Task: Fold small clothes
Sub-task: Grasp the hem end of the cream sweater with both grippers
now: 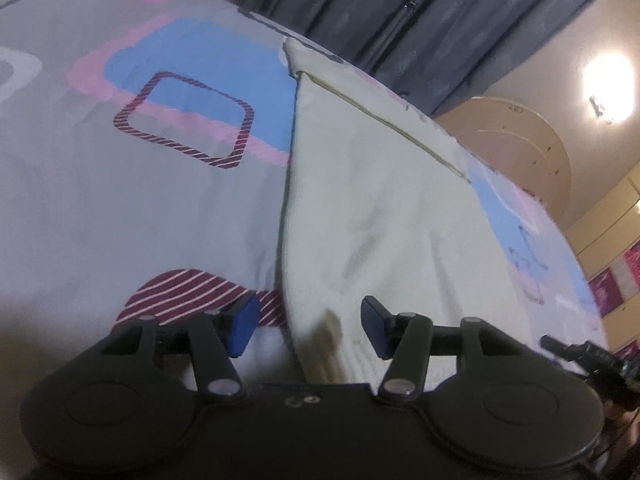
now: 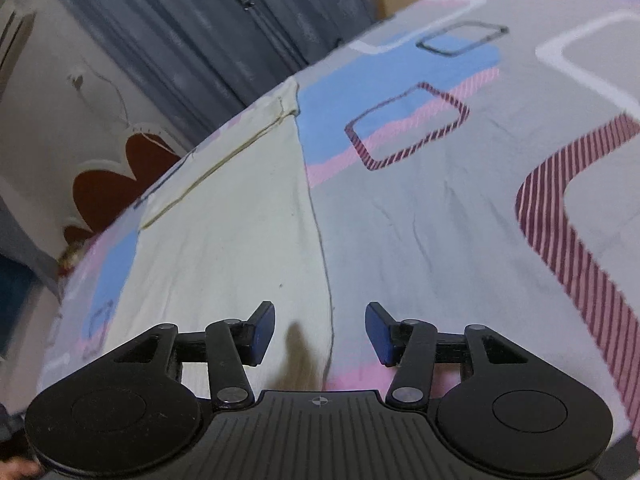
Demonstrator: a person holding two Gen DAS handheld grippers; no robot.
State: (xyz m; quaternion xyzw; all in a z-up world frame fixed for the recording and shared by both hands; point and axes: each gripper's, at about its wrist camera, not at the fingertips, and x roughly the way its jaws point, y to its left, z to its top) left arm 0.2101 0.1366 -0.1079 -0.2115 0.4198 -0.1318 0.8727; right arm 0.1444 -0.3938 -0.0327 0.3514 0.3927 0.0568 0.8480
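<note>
A pale cream cloth (image 1: 372,208) with a dark stitched hem lies flat on the patterned bedsheet (image 1: 120,200). In the left wrist view my left gripper (image 1: 308,326) is open over the cloth's near left edge, blue pads apart, with nothing pinched between them. The same cloth (image 2: 232,232) fills the left half of the right wrist view. My right gripper (image 2: 320,332) is open astride its near right edge, one pad over the cloth and the other over the bedsheet (image 2: 440,220). No fabric is clamped.
The bedsheet is grey with blue, pink and maroon-striped shapes. Dark grey curtains (image 1: 400,20) hang behind the bed. A bright lamp (image 1: 608,88) glows at the right. A red flower-shaped decoration (image 2: 116,184) sits on the wall beyond the bed's left edge.
</note>
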